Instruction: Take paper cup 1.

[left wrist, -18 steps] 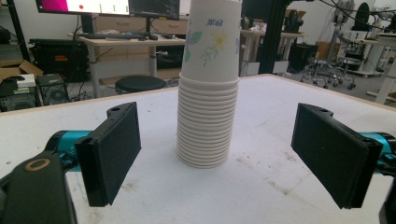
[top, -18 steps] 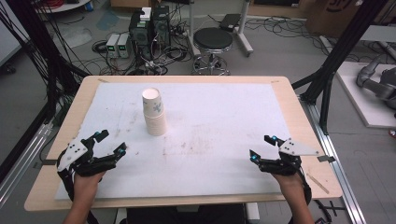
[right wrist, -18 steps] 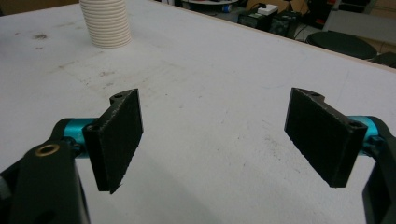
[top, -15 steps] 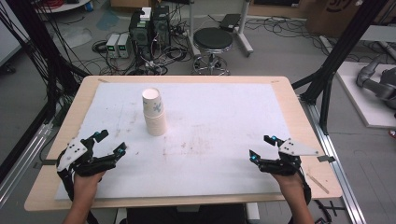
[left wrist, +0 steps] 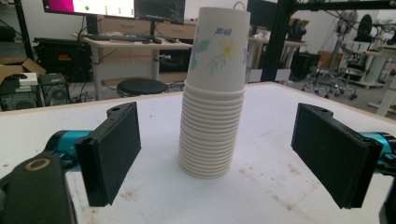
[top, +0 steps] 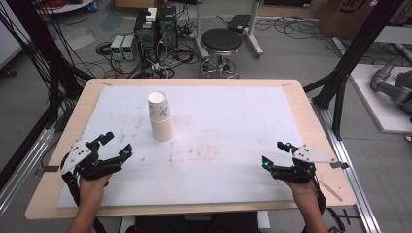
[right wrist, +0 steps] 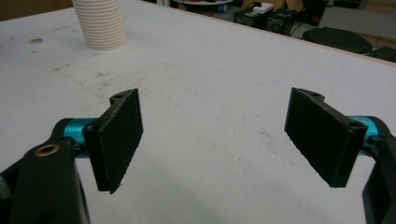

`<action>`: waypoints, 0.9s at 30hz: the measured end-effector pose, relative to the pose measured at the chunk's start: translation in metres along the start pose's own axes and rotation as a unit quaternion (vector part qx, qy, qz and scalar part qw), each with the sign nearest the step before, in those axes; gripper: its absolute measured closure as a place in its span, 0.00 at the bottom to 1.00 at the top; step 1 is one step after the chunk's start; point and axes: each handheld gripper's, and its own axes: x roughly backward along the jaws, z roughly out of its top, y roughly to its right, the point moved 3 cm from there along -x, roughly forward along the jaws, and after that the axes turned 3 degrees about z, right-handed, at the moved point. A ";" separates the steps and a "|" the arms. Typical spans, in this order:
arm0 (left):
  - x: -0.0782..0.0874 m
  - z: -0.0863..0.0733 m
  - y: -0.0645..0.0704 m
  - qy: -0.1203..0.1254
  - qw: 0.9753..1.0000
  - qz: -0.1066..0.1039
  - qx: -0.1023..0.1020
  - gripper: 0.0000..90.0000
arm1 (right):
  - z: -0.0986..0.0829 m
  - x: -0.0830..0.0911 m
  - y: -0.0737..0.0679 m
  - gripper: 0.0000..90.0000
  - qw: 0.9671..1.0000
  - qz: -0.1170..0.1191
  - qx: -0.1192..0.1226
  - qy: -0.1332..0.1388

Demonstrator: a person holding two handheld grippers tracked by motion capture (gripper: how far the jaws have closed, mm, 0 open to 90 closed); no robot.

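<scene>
A tall stack of upside-down white paper cups with a flower print (top: 160, 116) stands on the white mat, left of the table's middle. My left gripper (top: 115, 145) rests near the front left, open, its jaws wide apart and empty. In the left gripper view the cup stack (left wrist: 215, 93) rises straight ahead beyond the open left gripper (left wrist: 229, 156). At the front right my right gripper (top: 275, 153) is open with nothing between its jaws. The right gripper view has the cup stack's base (right wrist: 100, 25) far off at the upper left, and the right gripper (right wrist: 219, 140) held over bare mat.
The white mat (top: 233, 126) covers most of the wooden table (top: 73, 114) and is smudged around the middle. Past the far edge stand a black stool (top: 221, 43), computer boxes (top: 155, 24) and loose cables on the floor. Black frame posts flank both sides.
</scene>
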 end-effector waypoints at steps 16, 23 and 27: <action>-0.010 0.016 -0.001 -0.018 0.999 -0.030 0.022 0.17 | 0.003 0.003 -0.008 0.22 1.000 0.008 0.004 0.003; -0.033 0.046 0.007 -0.015 0.999 -0.047 -0.009 0.17 | 0.005 -0.001 -0.009 0.22 1.000 0.014 0.006 -0.002; -0.043 0.059 0.010 -0.018 0.998 -0.050 -0.025 0.17 | 0.006 -0.001 -0.010 0.22 1.000 0.017 0.006 0.000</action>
